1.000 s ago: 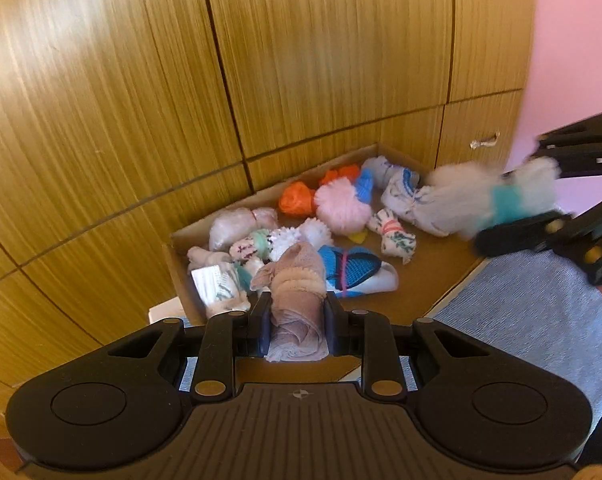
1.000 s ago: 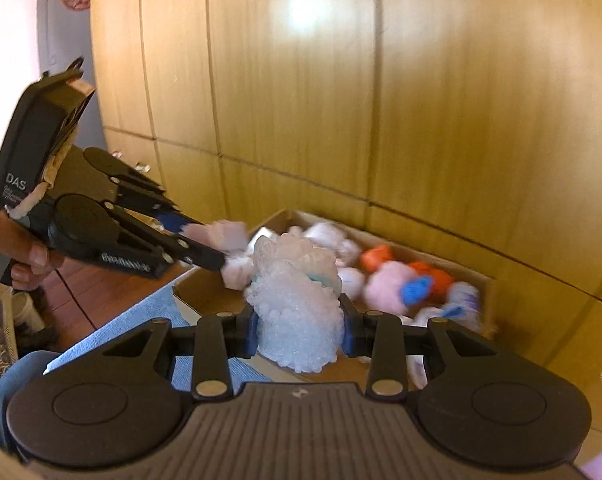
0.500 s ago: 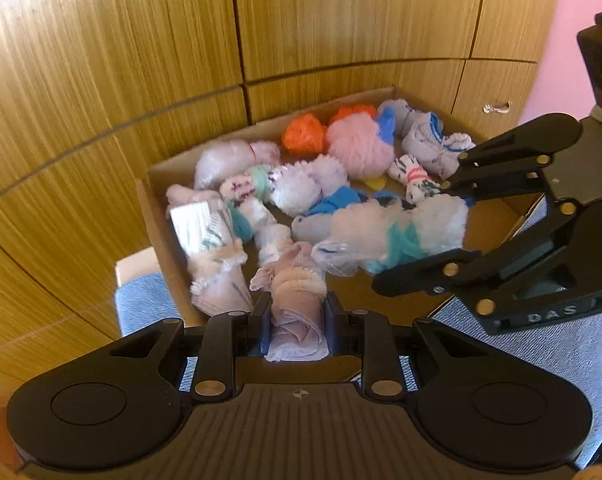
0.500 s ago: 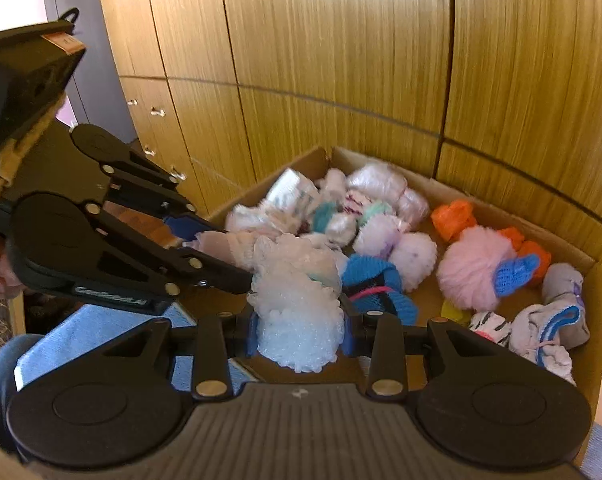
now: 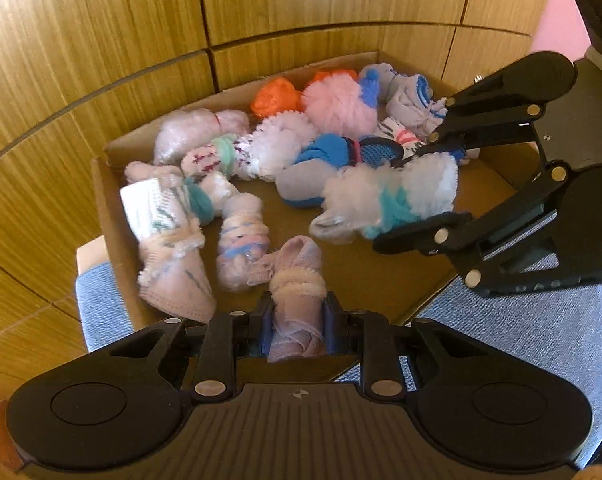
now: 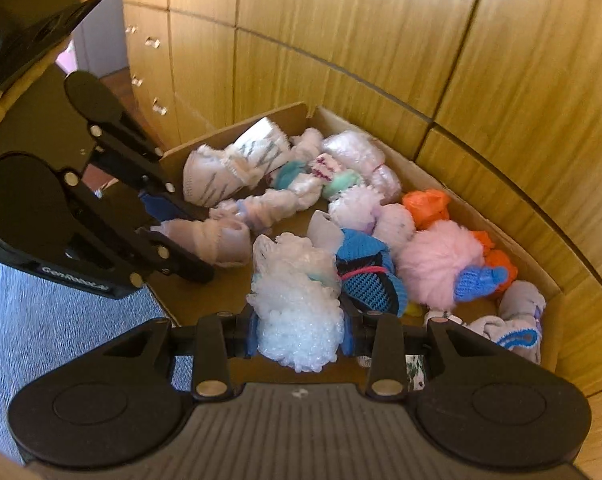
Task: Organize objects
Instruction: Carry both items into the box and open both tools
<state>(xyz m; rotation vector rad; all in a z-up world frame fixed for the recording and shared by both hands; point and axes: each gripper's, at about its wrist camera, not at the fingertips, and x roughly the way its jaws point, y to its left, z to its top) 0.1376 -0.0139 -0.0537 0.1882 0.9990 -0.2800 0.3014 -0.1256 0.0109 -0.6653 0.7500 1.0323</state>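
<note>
A cardboard box [image 5: 101, 200] [image 6: 433, 180] holds several rolled sock bundles. My left gripper [image 5: 297, 320] is shut on a beige-pink sock roll [image 5: 297, 280] and holds it over the box's near edge; it also shows in the right wrist view [image 6: 213, 240]. My right gripper [image 6: 299, 332] is shut on a fluffy white sock bundle with a teal band [image 6: 297, 300]. In the left wrist view this bundle [image 5: 389, 196] hangs over the box's bare floor at the right.
Wooden cabinet doors [image 5: 301, 0] stand right behind the box. A blue-grey cloth surface [image 5: 541, 340] [image 6: 41, 320] lies in front of the box. In the box lie a pink pompom [image 5: 341, 104], orange rolls [image 5: 275, 96] and a blue mesh roll [image 6: 369, 272].
Both grippers have moved forward and down over the box with their sock bundles. The box now fills more of each view.
</note>
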